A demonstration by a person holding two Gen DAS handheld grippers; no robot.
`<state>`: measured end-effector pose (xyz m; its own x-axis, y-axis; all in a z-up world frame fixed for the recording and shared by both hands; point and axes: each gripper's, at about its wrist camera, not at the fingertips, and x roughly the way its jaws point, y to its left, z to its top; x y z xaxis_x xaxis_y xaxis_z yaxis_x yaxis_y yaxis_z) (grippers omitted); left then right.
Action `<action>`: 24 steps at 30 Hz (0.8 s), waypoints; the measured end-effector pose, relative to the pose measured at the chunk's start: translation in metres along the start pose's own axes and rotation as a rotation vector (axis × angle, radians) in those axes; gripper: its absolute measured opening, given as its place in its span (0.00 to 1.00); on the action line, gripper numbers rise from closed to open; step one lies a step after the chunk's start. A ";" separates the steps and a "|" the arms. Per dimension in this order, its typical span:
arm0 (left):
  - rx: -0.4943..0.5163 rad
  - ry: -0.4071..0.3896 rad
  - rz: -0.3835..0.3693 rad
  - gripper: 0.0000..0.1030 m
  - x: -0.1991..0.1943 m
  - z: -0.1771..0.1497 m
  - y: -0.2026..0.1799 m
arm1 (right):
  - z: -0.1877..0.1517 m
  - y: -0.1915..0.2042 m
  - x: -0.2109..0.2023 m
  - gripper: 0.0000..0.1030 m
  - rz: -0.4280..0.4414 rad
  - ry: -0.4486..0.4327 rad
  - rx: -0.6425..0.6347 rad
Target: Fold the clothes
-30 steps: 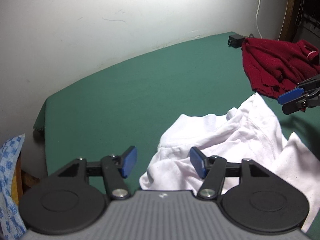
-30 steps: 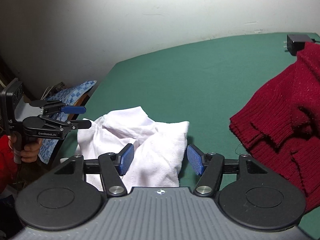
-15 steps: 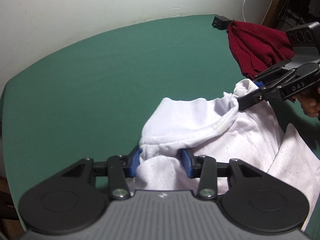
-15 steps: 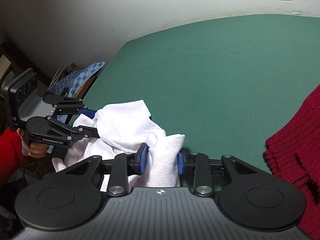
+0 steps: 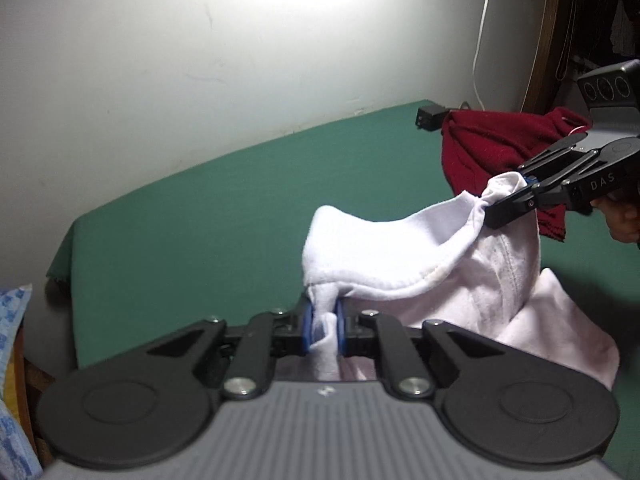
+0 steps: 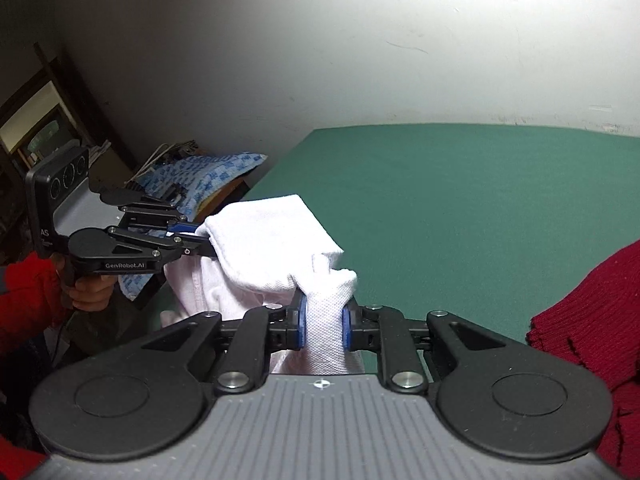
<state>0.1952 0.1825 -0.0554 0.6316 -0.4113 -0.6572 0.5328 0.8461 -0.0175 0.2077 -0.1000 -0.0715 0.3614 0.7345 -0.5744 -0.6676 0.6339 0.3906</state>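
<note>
- The left gripper [image 5: 323,330] has its blue pads [image 5: 306,330] pressed onto a bunched fold of the white garment [image 5: 384,256], and its jaws are closing on that cloth; only a thin pinch of fabric sits between them.
- The right gripper [image 6: 324,326] likewise pinches the white garment [image 6: 272,248], with a thicker wad of textured white cloth between its blue pads [image 6: 303,322]; its jaws are closing too.
- In the left wrist view the right gripper [image 5: 506,204] shows at the right side, its black fingers clamped on a gathered corner of the garment, with part of the person's hand [image 5: 622,220] under its body.
- In the right wrist view the left gripper [image 6: 200,240] shows at the left side, gripping the other gathered end, held by a hand [image 6: 86,292] in a red sleeve [image 6: 28,300].
- The white garment hangs between the two grippers, its upper hem stretched across and lifted off the surface, while the lower part drapes down and lies on the green-covered table [image 5: 224,216] near its front edge.
- A dark red knitted garment [image 5: 504,148] lies heaped toward the table's far right corner, behind the right gripper; in the right wrist view it fills the right edge [image 6: 592,320].
- A small black adapter [image 5: 430,114] sits at the table's far edge, just beside the red garment, with a white cable [image 5: 482,32] running up the wall [image 5: 200,80].
- A blue-and-white checked cloth [image 6: 208,176] lies off the table's left edge.
</note>
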 end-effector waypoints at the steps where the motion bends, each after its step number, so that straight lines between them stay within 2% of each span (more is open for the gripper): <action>1: 0.011 -0.013 0.008 0.09 -0.013 -0.003 -0.007 | -0.002 0.008 -0.009 0.17 0.003 -0.001 -0.025; 4: 0.056 -0.025 0.013 0.09 -0.044 -0.017 -0.032 | -0.011 0.032 -0.032 0.16 0.005 0.010 -0.107; 9: 0.151 -0.004 0.009 0.09 -0.083 -0.057 -0.079 | -0.047 0.080 -0.058 0.15 -0.038 0.093 -0.290; 12: 0.167 0.052 -0.010 0.10 -0.088 -0.085 -0.097 | -0.075 0.102 -0.059 0.16 -0.079 0.142 -0.405; 16: 0.253 0.140 0.023 0.14 -0.076 -0.123 -0.114 | -0.111 0.119 -0.034 0.18 -0.128 0.229 -0.536; 18: 0.283 0.163 0.038 0.16 -0.072 -0.137 -0.119 | -0.127 0.123 -0.025 0.22 -0.130 0.282 -0.565; 21: 0.301 0.158 0.060 0.18 -0.074 -0.141 -0.123 | -0.128 0.127 -0.036 0.30 -0.109 0.330 -0.541; 22: 0.296 0.157 0.061 0.18 -0.076 -0.140 -0.124 | -0.125 0.128 -0.042 0.30 -0.105 0.323 -0.518; 24: 0.303 0.149 0.059 0.23 -0.087 -0.142 -0.126 | -0.116 0.132 -0.059 0.30 -0.110 0.226 -0.432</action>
<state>-0.0071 0.1594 -0.1031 0.5894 -0.2916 -0.7534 0.6550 0.7184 0.2343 0.0230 -0.0879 -0.0698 0.3261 0.5677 -0.7559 -0.8594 0.5111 0.0131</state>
